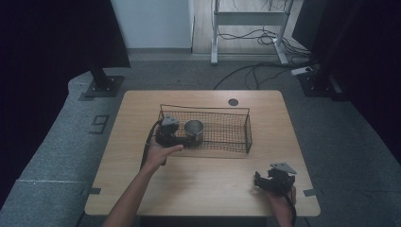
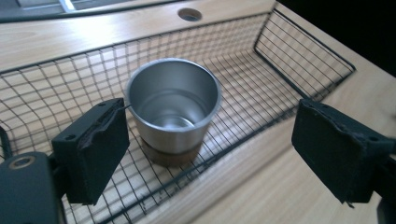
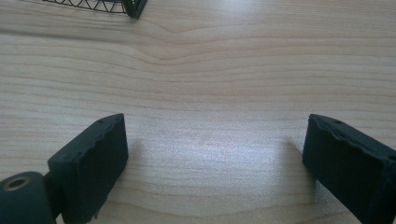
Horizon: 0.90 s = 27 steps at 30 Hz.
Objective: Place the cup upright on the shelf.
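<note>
My left tool (image 2: 210, 154), jaws apart and grasping nothing, faces the steel cup (image 2: 173, 105) standing upright in the wire basket (image 2: 299, 51); my right tool (image 3: 217, 163) rests released over the bench (image 3: 210, 70).

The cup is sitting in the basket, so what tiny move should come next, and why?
Probably lift the left hand-held gripper clear. The cup stands upright in the basket, and the pads are apart, not squeezing it.

The black wire mesh basket (image 1: 222, 130) stands at the middle of the light wooden table (image 1: 208, 184), and its walls bar level entry. Inside, a shiny steel cup (image 2: 173, 105) blocks its left end; the right end lies free. The near edge is bare.
</note>
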### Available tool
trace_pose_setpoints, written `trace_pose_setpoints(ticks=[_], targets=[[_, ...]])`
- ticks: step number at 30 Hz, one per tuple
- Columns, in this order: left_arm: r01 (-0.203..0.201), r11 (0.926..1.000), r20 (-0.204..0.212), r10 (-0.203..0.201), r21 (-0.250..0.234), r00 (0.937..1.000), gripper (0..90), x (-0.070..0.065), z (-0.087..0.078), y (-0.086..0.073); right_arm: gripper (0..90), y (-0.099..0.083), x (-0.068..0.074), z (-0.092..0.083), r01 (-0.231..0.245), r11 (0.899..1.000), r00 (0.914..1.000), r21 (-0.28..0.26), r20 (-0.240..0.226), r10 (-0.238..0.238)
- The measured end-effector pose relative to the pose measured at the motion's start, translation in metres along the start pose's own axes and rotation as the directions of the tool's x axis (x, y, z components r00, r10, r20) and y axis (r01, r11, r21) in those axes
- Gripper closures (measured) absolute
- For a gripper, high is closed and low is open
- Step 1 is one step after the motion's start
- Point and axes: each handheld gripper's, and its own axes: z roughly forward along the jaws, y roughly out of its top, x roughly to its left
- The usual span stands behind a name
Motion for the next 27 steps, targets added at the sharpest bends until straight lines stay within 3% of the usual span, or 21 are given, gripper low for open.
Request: trace_pose_setpoints(ticks=[4, 11, 17, 21, 27], targets=[[-0.024, 0.9997, 0.014, 0.024, -0.008, 0.9996, 11.4, -0.006, -0.008, -0.007, 6.7, 0.0, 0.0, 0.0, -0.001, 1.0, 1.0, 0.001, 0.0, 0.001], [-0.012, 0.9989, 0.051, 0.014, -0.046, 0.9986, 12.4, -0.006, -0.028, -0.023, 6.7, 0.0, 0.0, 0.0, 0.0, 1.0, 1.0, -0.001, 0.0, 0.0], [-0.01, 0.999, 0.041, 0.012, -0.043, 0.9991, 13.0, -0.002, -0.036, -0.047, 6.9, 0.0, 0.0, 0.0, 0.0, 1.0, 1.0, -0.001, 0.0, 0.0], [-0.032, 0.9985, 0.045, 0.034, -0.044, 0.9984, 13.5, -0.001, -0.042, -0.059, 6.9, 0.0, 0.0, 0.0, 0.0, 1.0, 1.0, -0.001, 0.0, 0.0], [0.015, 0.9983, 0.063, -0.011, -0.056, 0.998, 13.4, 0.003, -0.055, -0.083, 7.2, 0.0, 0.0, 0.0, 0.0, 1.0, 1.0, -0.002, 0.0, 0.0]])
